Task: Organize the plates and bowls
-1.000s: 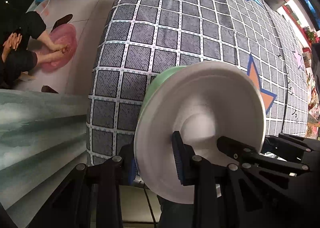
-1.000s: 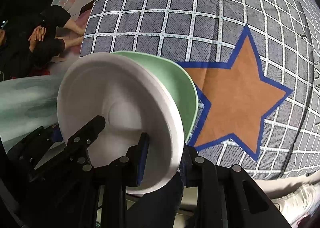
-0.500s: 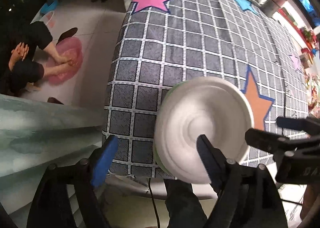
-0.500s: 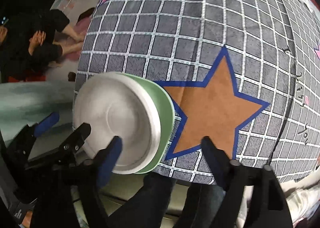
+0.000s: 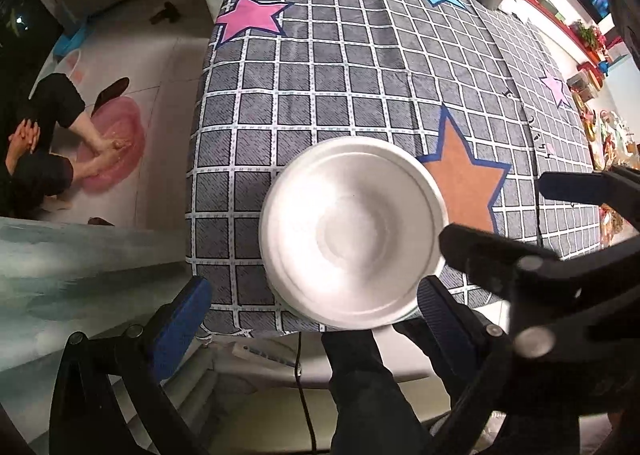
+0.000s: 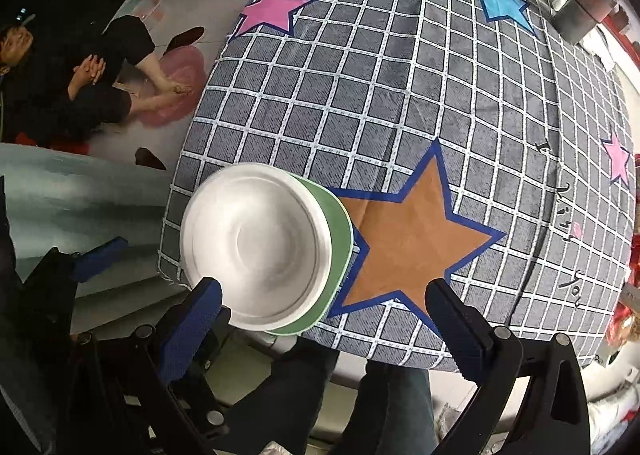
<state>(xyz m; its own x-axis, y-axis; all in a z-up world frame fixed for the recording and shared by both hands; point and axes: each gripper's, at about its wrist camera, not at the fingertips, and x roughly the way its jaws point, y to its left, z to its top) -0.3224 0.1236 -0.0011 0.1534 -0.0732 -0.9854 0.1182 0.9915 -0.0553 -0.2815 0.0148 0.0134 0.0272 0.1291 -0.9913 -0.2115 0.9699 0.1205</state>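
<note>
Both grippers, left (image 5: 308,309) and right (image 6: 324,311), just opened wide, empty (white bowl (image 6: 256,245) released on green plate (image 6: 340,231)). Lift straight up, clear rim before moving sideways.

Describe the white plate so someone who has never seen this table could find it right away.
Start at the table with the grey checked cloth and go to its near edge, just left of the big orange star. There a white plate sits on a green plate. It is the top dish, round, plain white with a sunken centre, and nothing is gripping it.
</note>
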